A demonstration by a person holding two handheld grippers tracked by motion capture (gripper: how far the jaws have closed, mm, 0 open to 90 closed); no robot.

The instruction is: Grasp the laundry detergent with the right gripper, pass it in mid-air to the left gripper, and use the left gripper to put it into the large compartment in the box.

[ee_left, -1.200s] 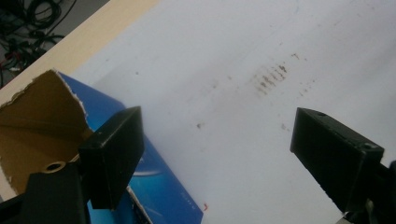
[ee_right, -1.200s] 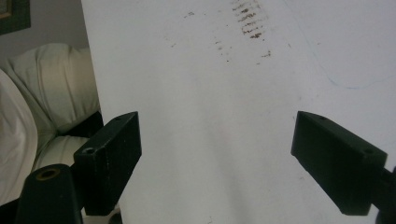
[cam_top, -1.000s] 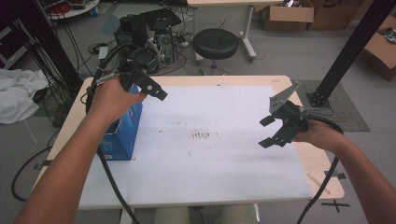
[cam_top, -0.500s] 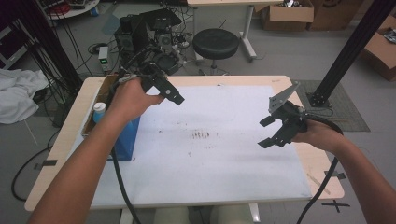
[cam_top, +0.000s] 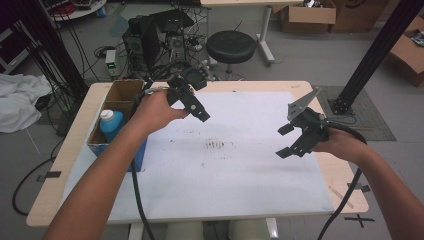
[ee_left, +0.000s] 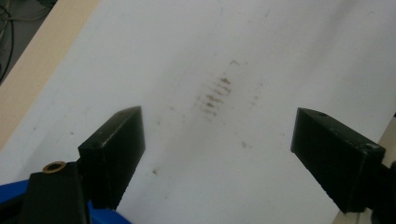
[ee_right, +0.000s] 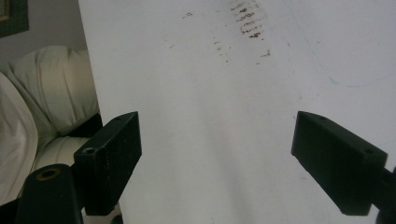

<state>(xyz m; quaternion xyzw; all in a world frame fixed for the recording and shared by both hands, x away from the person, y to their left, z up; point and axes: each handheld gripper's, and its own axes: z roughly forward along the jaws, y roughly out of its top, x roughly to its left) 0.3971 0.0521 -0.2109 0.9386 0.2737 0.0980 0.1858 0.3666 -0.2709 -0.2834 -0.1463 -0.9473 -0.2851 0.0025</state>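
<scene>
Both tongs gape empty over the white-covered counter [cam_top: 240,180]: left tongs [cam_top: 192,102] just right of the blue bottle [cam_top: 111,125], right tongs [cam_top: 295,137] well apart. The bottle stands in its cardboard box [cam_top: 122,92]; judging by this, the reach is under way, and next the left tongs must close on it.

Matt white sheet [cam_top: 240,165], wooden table [cam_top: 85,125]

We observe a blue bottle [cam_top: 111,125] with white cap, a white sheet [cam_top: 235,165] with brown stains, black fingers [ee_left: 116,149], tan table [cam_top: 65,160].

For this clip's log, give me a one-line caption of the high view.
Two open hand-held grippers, left and right, hover over a stained white sheet; blue bottle stands in box.
</scene>
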